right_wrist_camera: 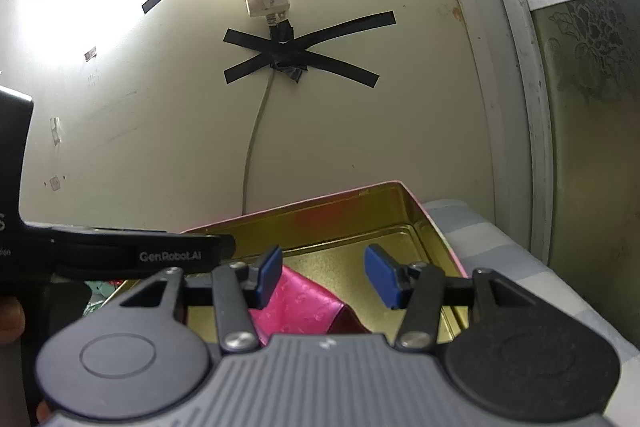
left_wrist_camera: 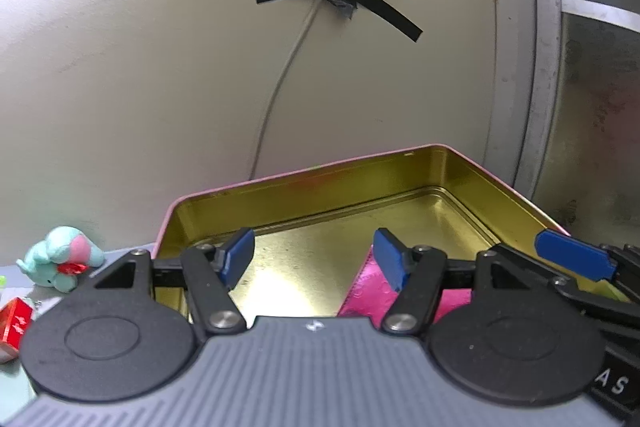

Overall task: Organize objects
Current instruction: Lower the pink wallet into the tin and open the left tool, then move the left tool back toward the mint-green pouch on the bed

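Left gripper [left_wrist_camera: 314, 259] sits at lower centre of the left wrist view, jaws apart, nothing between the pads; right gripper [right_wrist_camera: 324, 277] at lower centre of the right wrist view, jaws also apart and empty; both hang over the near edge of the open tin [left_wrist_camera: 304, 183], gold inside, pink rim.

Pink pouch [left_wrist_camera: 366, 295] lies on the tin floor at the near side, lower centre-right in the left view, lower centre in the right view [right_wrist_camera: 298, 307]; partly hidden behind both gripper bodies, so its full outline is not visible.

Long axis, as a judgement: the pouch looks flat and elongated, running from the near edge up and into the tin, angled toward upper left in the right view; one end shows a darker folded wedge at lower centre there; which end is the opening cannot be told.

Plush toy [left_wrist_camera: 60, 259] and red box [left_wrist_camera: 14, 323] sit outside the tin at lower left of the left view, likely not yet organised.

Risks: the two grippers are close together, the right gripper's finger [left_wrist_camera: 572, 259] showing at the right edge of the left view, so a reach by either could knock the other; the shiny pouch could slip from a shallow pinch; a finger catching the rim could shove or tip the light tin; the tin's far corner sits near the wall cable [right_wrist_camera: 252, 147], snag unlikely but possible.
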Available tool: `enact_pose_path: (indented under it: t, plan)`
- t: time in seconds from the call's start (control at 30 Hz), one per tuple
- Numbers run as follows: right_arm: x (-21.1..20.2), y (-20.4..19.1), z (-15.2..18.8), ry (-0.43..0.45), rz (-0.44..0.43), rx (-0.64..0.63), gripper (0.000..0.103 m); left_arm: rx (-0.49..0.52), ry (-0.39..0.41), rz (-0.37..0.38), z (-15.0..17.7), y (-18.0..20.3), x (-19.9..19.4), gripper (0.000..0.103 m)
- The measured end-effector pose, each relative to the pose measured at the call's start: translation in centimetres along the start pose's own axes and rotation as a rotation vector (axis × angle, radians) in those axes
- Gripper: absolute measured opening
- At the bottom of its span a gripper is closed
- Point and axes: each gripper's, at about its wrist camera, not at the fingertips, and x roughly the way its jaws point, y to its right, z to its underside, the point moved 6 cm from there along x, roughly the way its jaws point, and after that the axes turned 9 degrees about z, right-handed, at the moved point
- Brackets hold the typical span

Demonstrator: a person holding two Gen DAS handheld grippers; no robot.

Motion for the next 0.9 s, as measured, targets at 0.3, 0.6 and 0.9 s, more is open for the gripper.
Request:
enact_pose_path:
  t: [0.3,0.6,0.9]
  plan:
    - [0.0,0.2,0.0,-0.008,-0.013,0.015,0.047,-0.015,0.031,0.051,0.6,0.2,-4.3,0.069]
    - [-0.3,0.8,0.0,0.020,-0.006,0.041,0.048,-0.021,0.017,0.104,4.2,1.0,-8.9,0.069]
    - [-6.0,0.2,0.4,0.060,-0.071,0.116,0.052,-0.043,-0.017,0.019,8.9,-5.0,-13.6,0.069]
